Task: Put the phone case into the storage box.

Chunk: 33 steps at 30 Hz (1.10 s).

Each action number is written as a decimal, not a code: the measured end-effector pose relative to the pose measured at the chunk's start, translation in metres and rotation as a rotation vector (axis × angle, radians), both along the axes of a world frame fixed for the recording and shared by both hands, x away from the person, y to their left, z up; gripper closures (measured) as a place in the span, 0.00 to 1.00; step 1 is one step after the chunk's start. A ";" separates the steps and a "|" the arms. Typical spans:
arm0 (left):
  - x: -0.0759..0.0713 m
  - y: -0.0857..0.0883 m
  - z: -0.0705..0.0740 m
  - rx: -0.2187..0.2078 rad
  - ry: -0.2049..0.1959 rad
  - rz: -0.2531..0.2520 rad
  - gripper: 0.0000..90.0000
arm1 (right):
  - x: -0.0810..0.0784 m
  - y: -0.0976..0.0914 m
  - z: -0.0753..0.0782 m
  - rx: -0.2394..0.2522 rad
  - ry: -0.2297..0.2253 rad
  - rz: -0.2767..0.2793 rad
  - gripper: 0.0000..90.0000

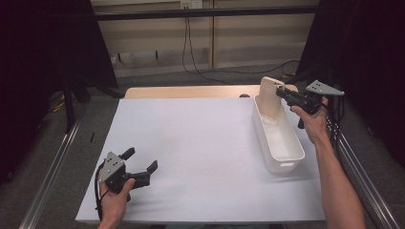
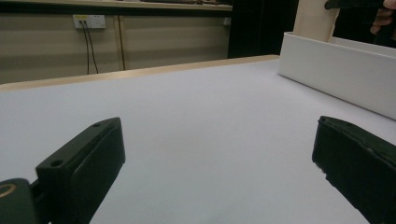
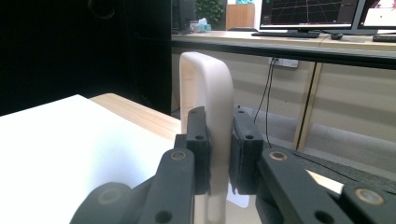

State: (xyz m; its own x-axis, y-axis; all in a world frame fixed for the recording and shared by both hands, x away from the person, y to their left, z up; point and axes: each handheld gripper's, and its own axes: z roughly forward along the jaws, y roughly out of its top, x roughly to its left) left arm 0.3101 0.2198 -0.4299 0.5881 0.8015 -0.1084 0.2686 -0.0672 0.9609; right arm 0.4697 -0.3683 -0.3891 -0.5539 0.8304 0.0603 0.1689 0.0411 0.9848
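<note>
Holding a cream board (image 1: 270,98) upright, the right gripper (image 1: 281,91) is standing at the upper right of the high view, its jaws clamped on the board's edge; the right gripper view is showing both pads pressing the board's flat faces. The board's lower end is sitting inside the far end of the white bin (image 1: 282,160), so placement appears nearly complete: what is left, by judgement, is settling the board down and releasing it.

The left gripper (image 1: 141,161) is resting at the lower left of the high view, jaws wide apart with nothing between them, well apart from the bin.

The board is thin, rigid and smooth, with rounded top corners. The bin is a long, narrow, glossy plastic tub with rounded corners and a handle slot in its near end. The table (image 1: 191,143) is carrying a matte white sheet over a pale wooden top.
</note>
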 end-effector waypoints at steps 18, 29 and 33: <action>0.002 -0.003 -0.001 0.008 0.009 0.003 0.03 | 0.014 0.003 -0.020 0.003 0.026 -0.007 0.90; 0.004 -0.006 -0.001 0.015 0.007 -0.011 0.03 | 0.019 -0.005 -0.019 -0.047 0.053 -0.047 0.89; 0.004 -0.006 -0.001 0.011 0.004 -0.005 0.03 | 0.023 0.001 -0.014 -0.086 0.049 -0.048 0.89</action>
